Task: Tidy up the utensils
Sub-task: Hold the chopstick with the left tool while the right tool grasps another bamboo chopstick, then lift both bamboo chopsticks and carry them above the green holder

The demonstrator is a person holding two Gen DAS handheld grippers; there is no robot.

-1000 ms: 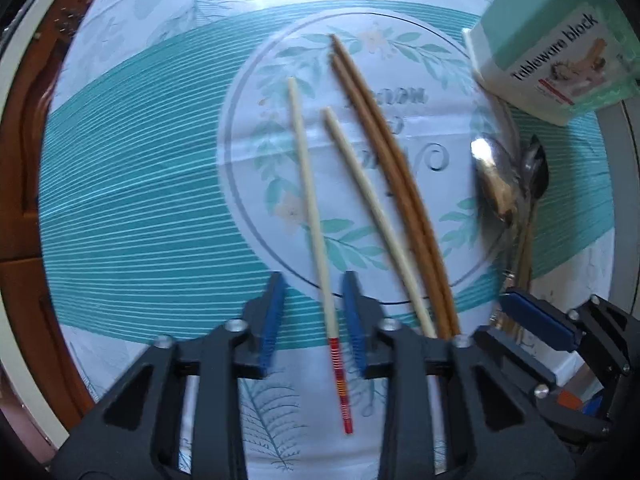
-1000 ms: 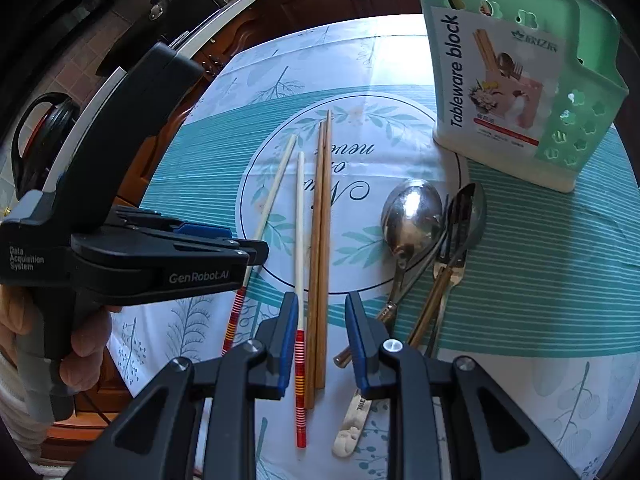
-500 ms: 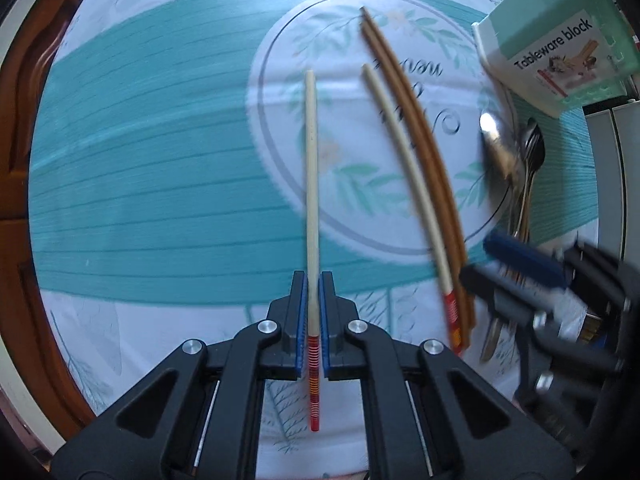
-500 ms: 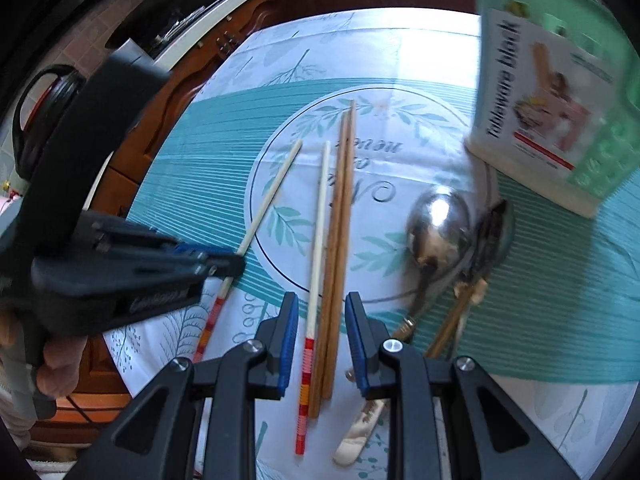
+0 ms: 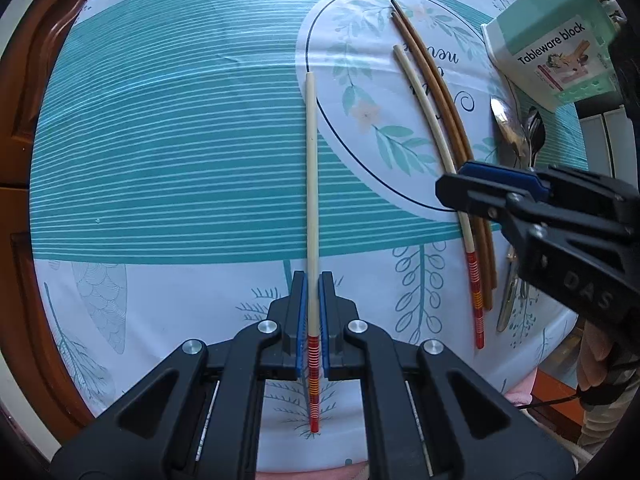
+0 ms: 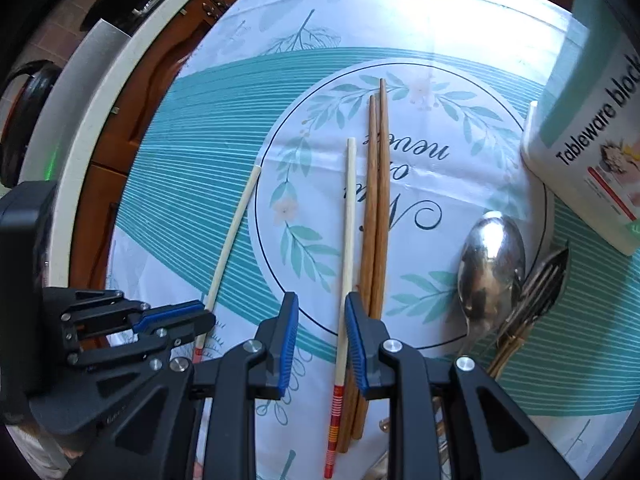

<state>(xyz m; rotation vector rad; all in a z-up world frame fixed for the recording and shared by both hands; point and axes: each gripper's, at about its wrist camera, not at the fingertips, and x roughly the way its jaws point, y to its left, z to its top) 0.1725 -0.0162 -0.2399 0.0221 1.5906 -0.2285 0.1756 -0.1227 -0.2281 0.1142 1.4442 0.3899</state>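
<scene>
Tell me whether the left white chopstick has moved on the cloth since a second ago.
Yes. The left white chopstick, clamped by the left gripper, has swung away from the brown pair, its tip now outside the printed circle.

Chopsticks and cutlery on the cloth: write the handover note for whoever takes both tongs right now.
Left tongs: shut on one cream chopstick, which lies on the tablecloth.
Right tongs: open, straddling the second cream chopstick, not pressing it.
Brown chopstick pair lies beside that one. Spoon and the other cutlery lie near the green tableware holder.
Done: nothing visibly in the holder.
Left: close right, pair the cream chopsticks, then move everything into the holder.
</scene>
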